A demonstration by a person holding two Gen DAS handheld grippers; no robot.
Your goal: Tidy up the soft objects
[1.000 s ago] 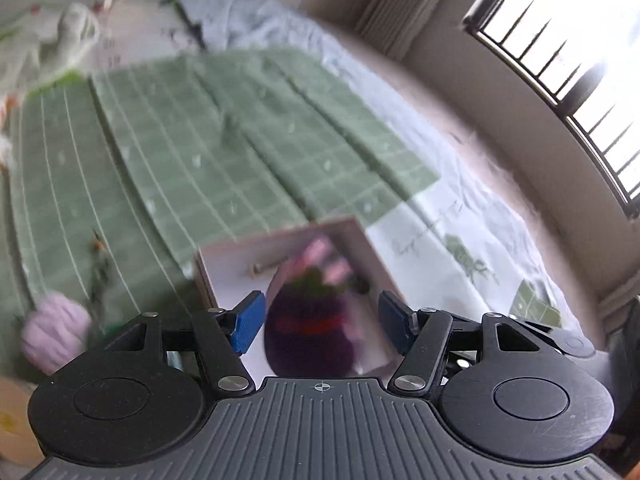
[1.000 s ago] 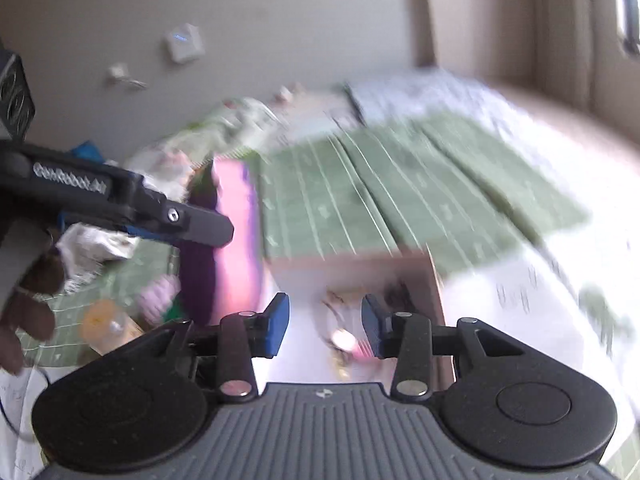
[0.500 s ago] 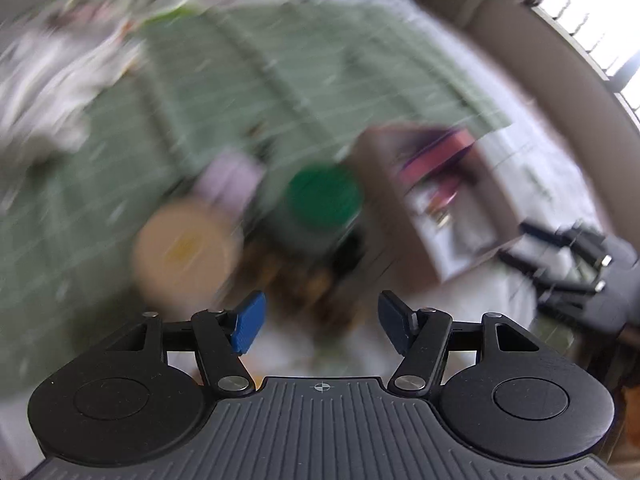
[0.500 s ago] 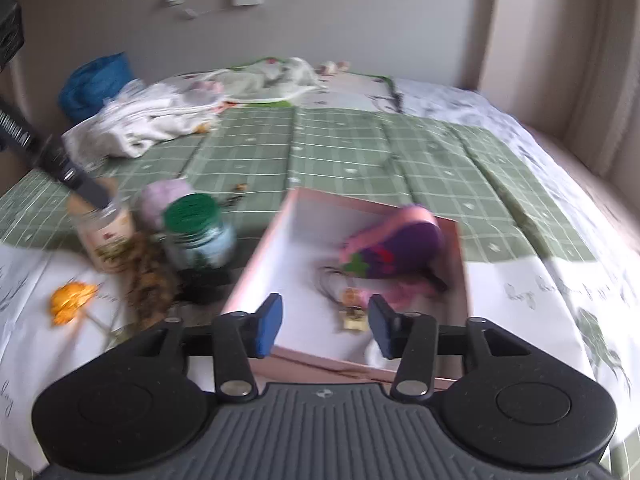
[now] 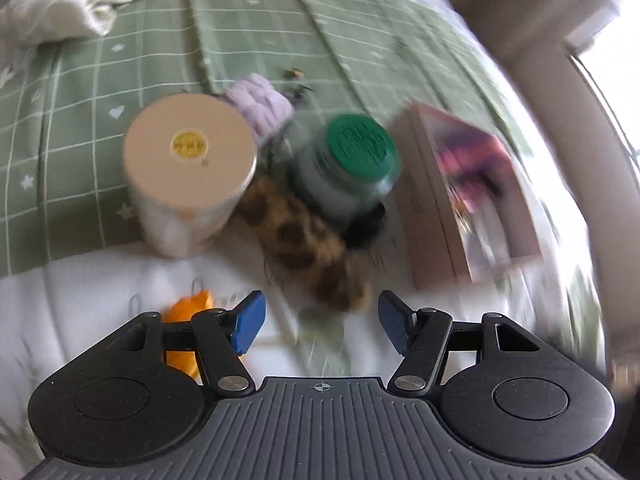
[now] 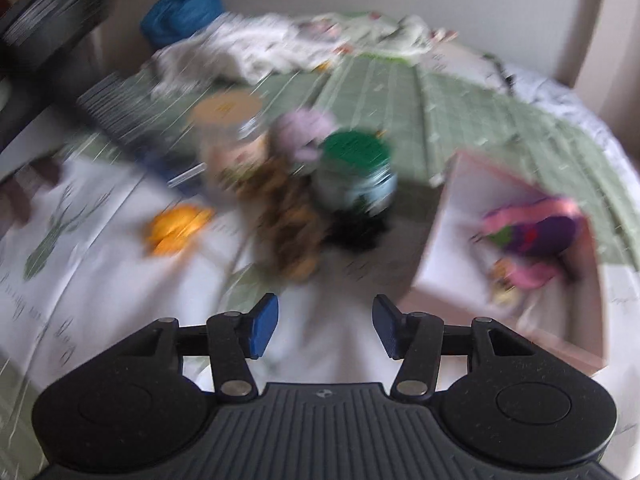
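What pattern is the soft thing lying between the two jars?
Leopard print, brown and tan; left wrist view.

Leopard-print plush lies lengthwise on my bed's white sheet, between the two jars. Lilac knitted piece rests behind them on the green checked cover. Purple-and-pink plush lies inside the pink box toward the bed's right edge.

Daylight, soft, from a blown-out window at the left wrist view's right edge. Heavy motion blur, worst in the right wrist view. Fisheye bending at edges. Only gripper bodies sharp. Shadows faint.
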